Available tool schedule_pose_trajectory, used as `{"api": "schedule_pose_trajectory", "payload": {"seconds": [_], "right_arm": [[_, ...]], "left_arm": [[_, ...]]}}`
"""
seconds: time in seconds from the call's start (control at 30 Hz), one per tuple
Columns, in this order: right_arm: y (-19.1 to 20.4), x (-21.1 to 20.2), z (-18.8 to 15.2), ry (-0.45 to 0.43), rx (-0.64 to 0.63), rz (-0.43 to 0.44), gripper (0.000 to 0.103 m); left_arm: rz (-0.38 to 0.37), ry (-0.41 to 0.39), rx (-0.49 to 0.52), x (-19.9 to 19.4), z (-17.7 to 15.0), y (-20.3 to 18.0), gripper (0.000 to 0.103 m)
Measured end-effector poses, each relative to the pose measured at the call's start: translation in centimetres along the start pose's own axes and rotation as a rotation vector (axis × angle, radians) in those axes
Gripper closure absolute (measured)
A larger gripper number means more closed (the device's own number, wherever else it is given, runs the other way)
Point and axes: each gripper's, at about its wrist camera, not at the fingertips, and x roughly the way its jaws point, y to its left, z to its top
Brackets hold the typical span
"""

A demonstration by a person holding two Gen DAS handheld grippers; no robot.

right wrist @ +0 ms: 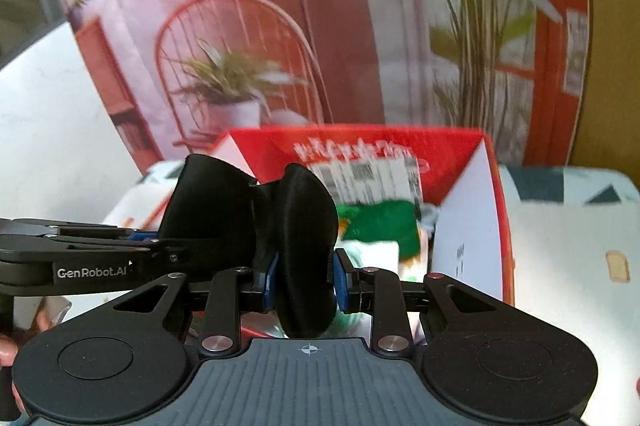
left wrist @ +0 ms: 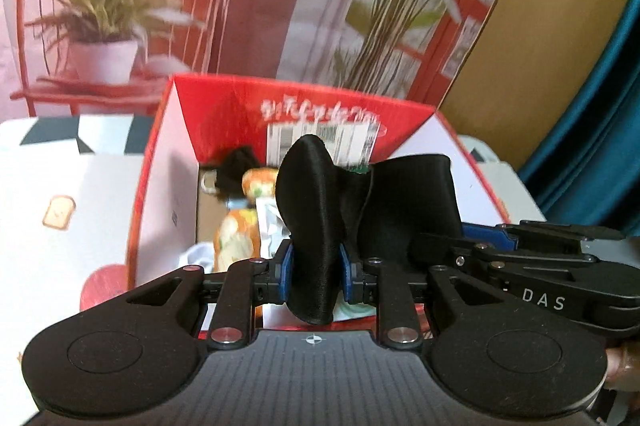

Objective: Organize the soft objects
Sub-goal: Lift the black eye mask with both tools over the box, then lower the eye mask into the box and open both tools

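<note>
Clamping black fabric (satiny): left gripper, right gripper, above red box.

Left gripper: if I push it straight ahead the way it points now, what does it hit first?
Probably the soft items piled inside the red box; past them, its back wall. The left gripper already holds black fabric. Depth is uncertain.

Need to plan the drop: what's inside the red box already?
The red box holds an orange-patterned soft item, something black, white pieces, and a green item. The black cloth clamped by both grippers covers the middle; the floor beneath is hidden.
</note>
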Motion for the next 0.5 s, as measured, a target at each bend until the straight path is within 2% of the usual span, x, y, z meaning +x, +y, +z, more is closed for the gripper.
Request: {"api": "schedule_pose_trajectory", "payload": {"seconds": [0.17, 0.23, 0.3, 0.37, 0.47, 0.5], "right_arm": [[-0.8, 1.1, -0.4, 0.048, 0.028, -0.022, 0.076], [-1.1, 1.2, -0.5, 0.054, 0.046, -0.032, 0.074], [-1.4, 1.1, -0.5, 0.052, 0.055, -0.042, 0.071], [-1.3, 0.8, -0.7, 0.032, 0.031, -0.081, 0.065], [-0.8, 0.1, -0.9, -0.016, -0.030, -0.144, 0.048], [-0.7, -0.3, -1.0, -0.039, -0.049, -0.153, 0.047]], "left_arm": [[0.010, 0.036, 0.011, 0.8, -0.2, 0.2, 0.072], [0.024, 0.036, 0.040, 0.7, -0.2, -0.1, 0.062], [0.040, 0.021, 0.073, 0.2, -0.1, -0.3, 0.035], [0.051, -0.004, 0.079, -0.3, -0.1, -0.3, 0.022], [0.056, -0.042, 0.064, -1.3, -0.1, 0.1, 0.016], [0.058, -0.056, 0.062, -1.7, -0.1, 0.2, 0.015]]}}
